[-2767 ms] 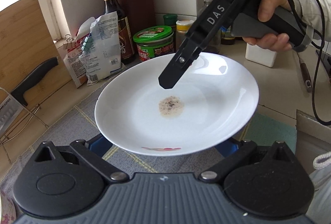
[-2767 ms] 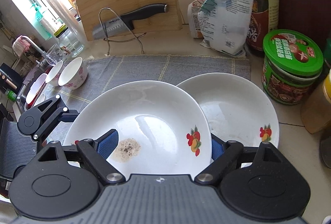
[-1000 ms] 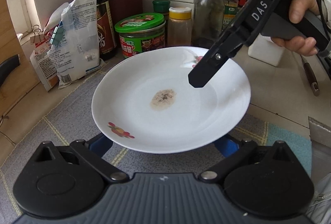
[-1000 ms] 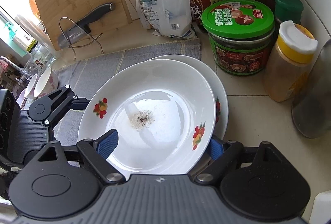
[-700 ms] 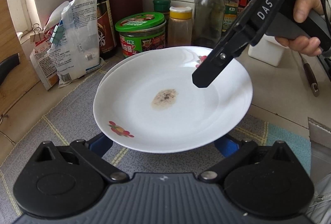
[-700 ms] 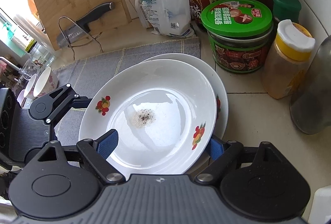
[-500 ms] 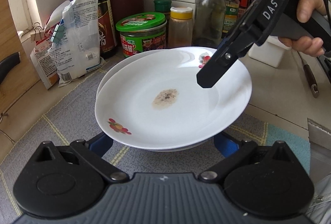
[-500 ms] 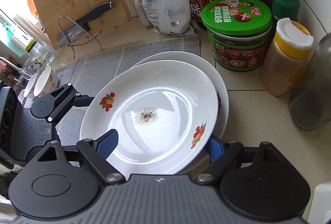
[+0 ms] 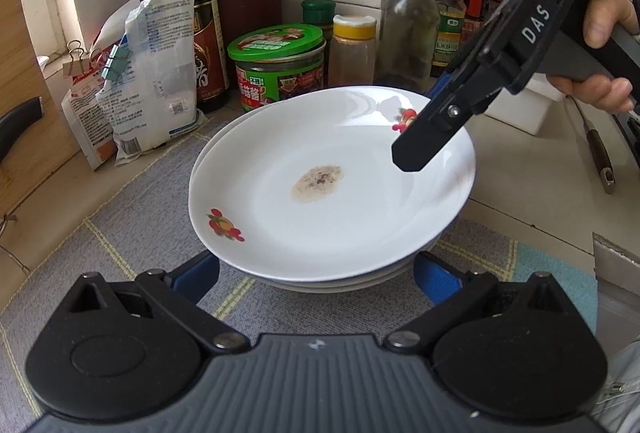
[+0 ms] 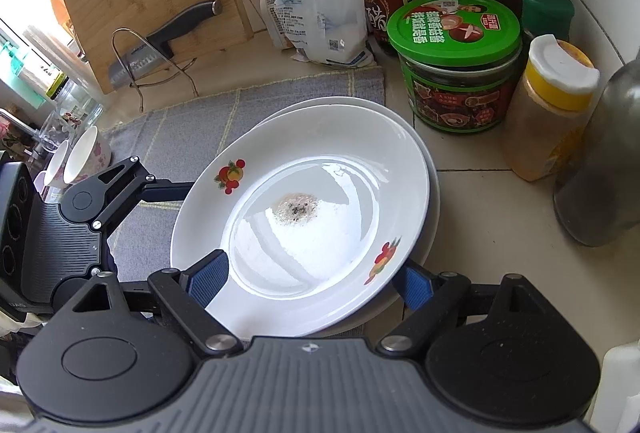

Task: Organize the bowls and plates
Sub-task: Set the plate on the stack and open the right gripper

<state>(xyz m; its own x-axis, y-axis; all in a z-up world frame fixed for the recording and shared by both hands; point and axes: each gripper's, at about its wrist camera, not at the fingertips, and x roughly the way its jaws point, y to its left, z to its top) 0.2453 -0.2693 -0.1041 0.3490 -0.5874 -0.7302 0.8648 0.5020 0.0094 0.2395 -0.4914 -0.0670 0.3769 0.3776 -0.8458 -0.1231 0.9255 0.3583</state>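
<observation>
The top plate [image 10: 304,217], with a brown smear in its middle, sits nested on a second plate [image 10: 430,169] at the edge of the grey mat [image 9: 132,233]. The right gripper [image 10: 306,279] and left gripper [image 9: 316,273] both straddle its rim, jaws wide; whether the pads actually press is hard to tell.

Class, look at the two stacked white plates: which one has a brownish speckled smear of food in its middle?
The upper plate, with fruit motifs on its rim. The lower plate shows only as a rim edge peeking out beneath it, its centre hidden.
</observation>
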